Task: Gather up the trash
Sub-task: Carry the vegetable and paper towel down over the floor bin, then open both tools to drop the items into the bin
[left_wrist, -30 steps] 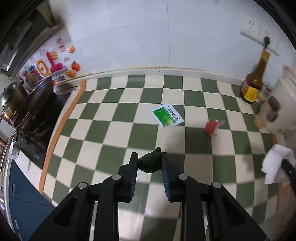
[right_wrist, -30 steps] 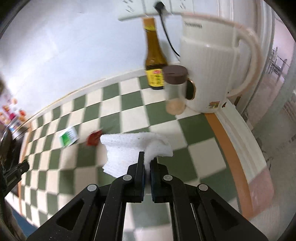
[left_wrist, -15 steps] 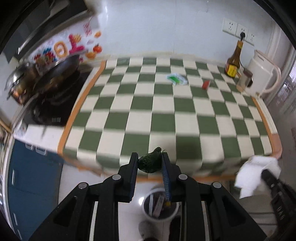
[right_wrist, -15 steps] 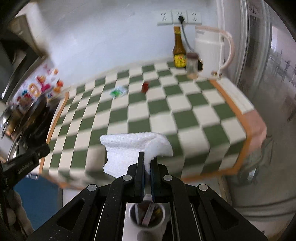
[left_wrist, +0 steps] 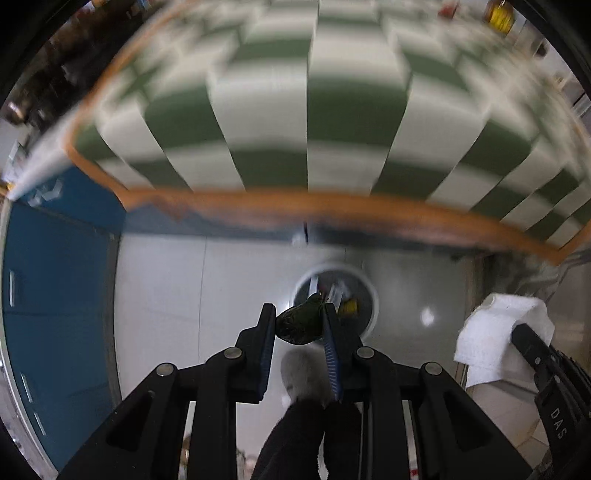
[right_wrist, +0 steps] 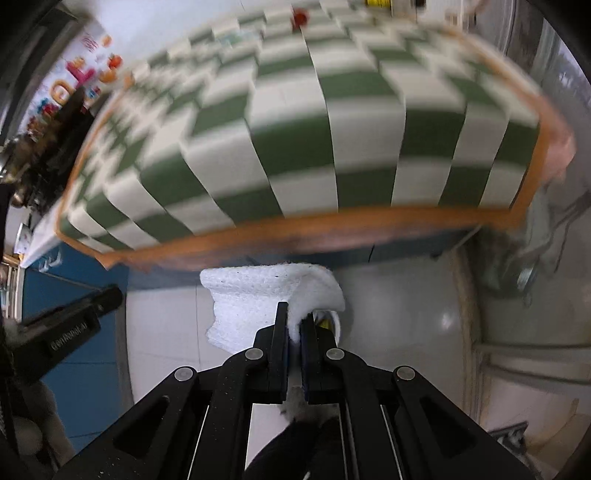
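My left gripper (left_wrist: 300, 322) is shut on a crumpled dark green wrapper (left_wrist: 301, 325) and points down over a round white trash bin (left_wrist: 371, 299) on the floor, which holds several scraps. My right gripper (right_wrist: 294, 320) is shut on a white piece of foam sheet (right_wrist: 258, 299), which hides most of the bin (right_wrist: 332, 321) below it. In the left wrist view the same foam sheet (left_wrist: 495, 332) and the right gripper's body show at the right edge. A red scrap (right_wrist: 300, 15) lies far back on the checked counter.
The green and white checked counter (left_wrist: 310, 110) with an orange edge fills the top of both views, blurred. Blue cabinet doors (left_wrist: 55, 277) stand at the left. A person's dark trouser leg and grey shoe (left_wrist: 303, 373) are on the pale floor below the grippers.
Both grippers have moved off the counter, back and down toward the floor, each keeping its hold. The trash bin has come into view below them and now looks larger.
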